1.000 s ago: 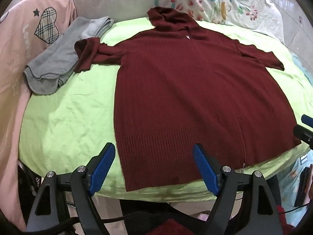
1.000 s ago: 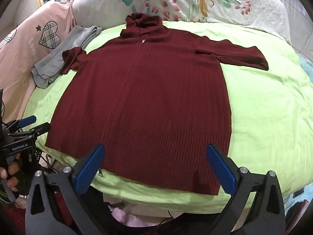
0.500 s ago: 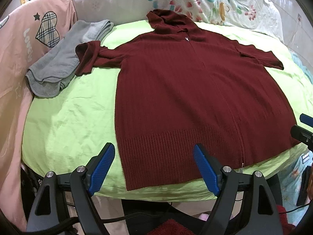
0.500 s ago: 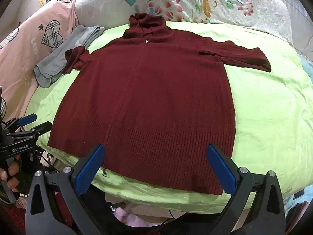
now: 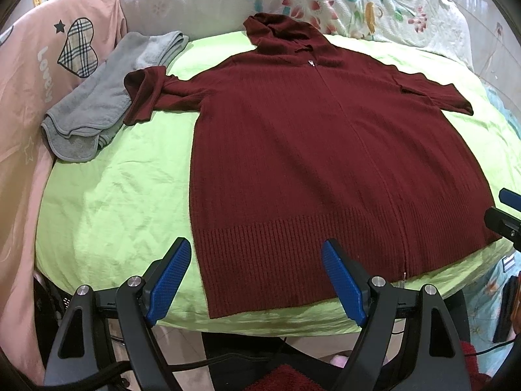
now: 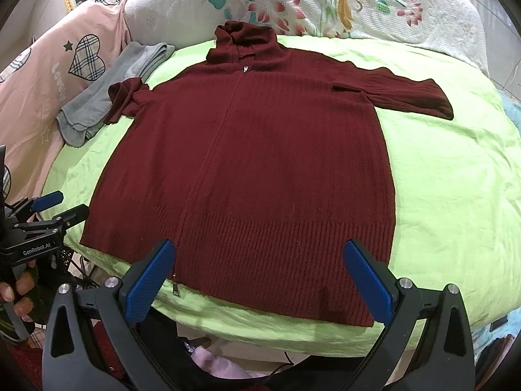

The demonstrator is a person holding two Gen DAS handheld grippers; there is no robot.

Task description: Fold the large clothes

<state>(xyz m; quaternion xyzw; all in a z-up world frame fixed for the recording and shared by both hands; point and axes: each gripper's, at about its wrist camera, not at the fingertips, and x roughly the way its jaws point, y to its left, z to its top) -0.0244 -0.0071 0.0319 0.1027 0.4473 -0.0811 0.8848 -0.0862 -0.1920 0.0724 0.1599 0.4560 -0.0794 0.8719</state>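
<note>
At picture edge, right claw [image 5: 508,210] (cropped, blurry)

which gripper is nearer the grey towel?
Left. The left gripper hovers at the hem corner on the grey towel's side; the right gripper hovers further toward the opposite side.

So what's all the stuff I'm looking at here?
cardigan: one, dark red, zipped, spread flat on the sheet, hood at the far end
sheet: one, lime green, covering the bed
towel: one, grey, folded, by the cardigan's left sleeve
pink cloth: one, checked heart print, at the left
floral quilt: one, white, behind
left tongs: black with blue pads, open, empty, near hem
right tongs: same, open, empty
hand: fingers on the left handle
</note>
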